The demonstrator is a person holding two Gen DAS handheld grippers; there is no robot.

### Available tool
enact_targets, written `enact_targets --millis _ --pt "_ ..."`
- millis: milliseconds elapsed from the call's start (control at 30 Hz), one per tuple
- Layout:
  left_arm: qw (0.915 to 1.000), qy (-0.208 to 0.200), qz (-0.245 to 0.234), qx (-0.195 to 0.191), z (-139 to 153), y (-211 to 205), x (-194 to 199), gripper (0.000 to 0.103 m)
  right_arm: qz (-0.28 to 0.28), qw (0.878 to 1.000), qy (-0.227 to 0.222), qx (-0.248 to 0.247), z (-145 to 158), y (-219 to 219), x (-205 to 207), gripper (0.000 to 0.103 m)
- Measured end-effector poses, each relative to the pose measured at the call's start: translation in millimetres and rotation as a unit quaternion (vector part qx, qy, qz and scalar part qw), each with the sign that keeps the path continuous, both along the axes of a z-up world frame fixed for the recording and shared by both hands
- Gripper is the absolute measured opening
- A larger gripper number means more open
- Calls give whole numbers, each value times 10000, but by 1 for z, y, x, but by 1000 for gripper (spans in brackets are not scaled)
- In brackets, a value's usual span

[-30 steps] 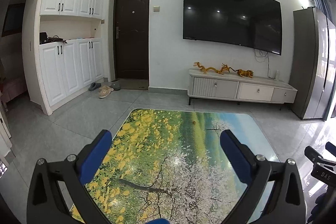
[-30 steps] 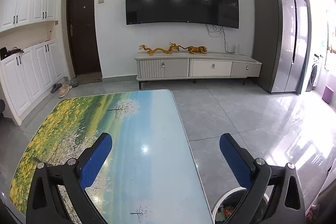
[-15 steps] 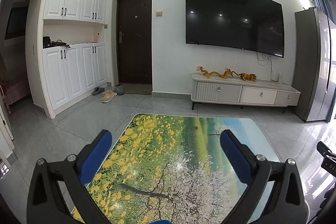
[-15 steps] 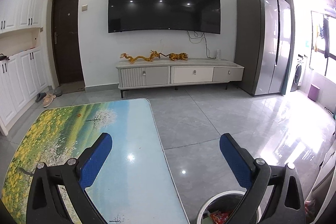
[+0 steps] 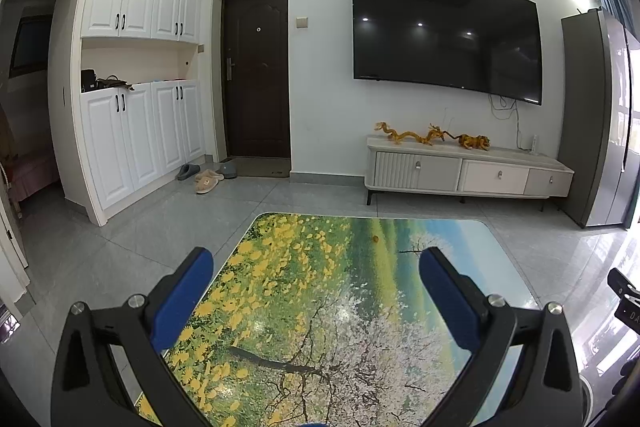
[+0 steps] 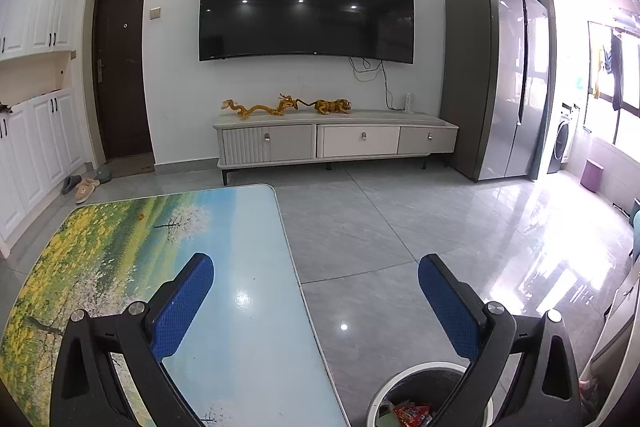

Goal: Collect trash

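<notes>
Claws [image 5: 312, 291] [image 6: 316, 291] both wide (nothing held); right straddles table [image 6: 256, 307] edge above bin [image 6: 424, 379].

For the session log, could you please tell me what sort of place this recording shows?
It looks like a home living room: a wall-mounted television above a low TV cabinet, slippers by the entrance door, and a picture-topped coffee table.
</notes>
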State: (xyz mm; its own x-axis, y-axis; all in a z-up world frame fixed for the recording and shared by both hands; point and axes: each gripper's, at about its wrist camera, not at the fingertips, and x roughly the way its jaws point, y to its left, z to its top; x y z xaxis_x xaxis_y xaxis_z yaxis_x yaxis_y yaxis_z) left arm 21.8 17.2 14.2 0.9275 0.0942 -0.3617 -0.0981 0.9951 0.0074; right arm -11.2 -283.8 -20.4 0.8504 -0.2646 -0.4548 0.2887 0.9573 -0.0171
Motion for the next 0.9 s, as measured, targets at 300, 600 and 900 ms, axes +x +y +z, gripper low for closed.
enact_targets --millis 300,600,900 --pt "10000 15 8 -1 -2 2 2 103 -3 10000 13 -11 0 2 0 103" --pt "10000 -30 39 25 -4 3 1 103 -12 10000 26 -24 1 1 0 103" --pt "9999 -98 80 85 -4 -2 -1 103 -37 10000 -20 -43 0 -2 -3 103"
